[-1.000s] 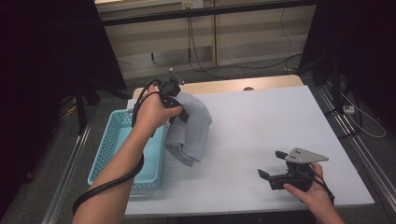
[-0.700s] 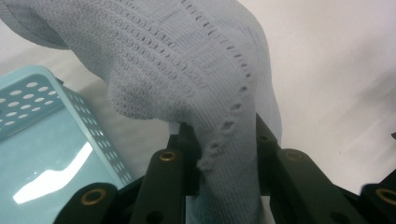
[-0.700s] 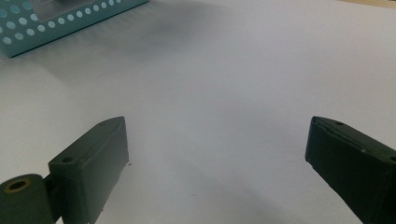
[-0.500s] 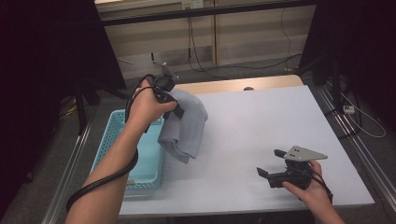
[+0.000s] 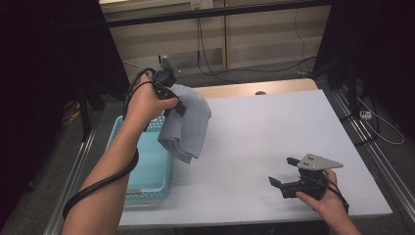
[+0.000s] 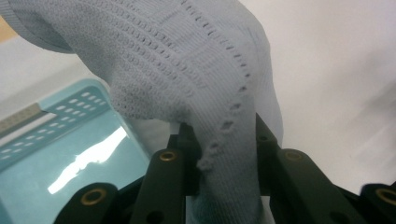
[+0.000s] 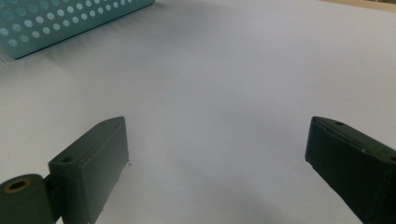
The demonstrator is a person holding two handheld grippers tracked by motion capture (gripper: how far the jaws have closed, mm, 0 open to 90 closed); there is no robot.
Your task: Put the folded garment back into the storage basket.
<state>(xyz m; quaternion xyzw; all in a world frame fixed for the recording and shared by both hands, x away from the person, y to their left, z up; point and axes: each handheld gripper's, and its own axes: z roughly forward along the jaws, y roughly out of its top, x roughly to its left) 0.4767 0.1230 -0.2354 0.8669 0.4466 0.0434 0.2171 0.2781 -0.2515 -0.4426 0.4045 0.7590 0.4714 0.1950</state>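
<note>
Left hand-held gripper (image 5: 178,105) higher now, gripping cloth (image 5: 188,122), basket (image 5: 147,166) beneath

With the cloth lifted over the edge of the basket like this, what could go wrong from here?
1. The left gripper pinches only a narrow fold of the grey-blue cloth, so the cloth might slip out.
2. The cloth hangs partly over the white table and beside the turquoise basket; if released here, part of it may land on the rim or outside.
3. The right gripper rests open far from the cloth, so it probably cannot catch a drop.
</note>
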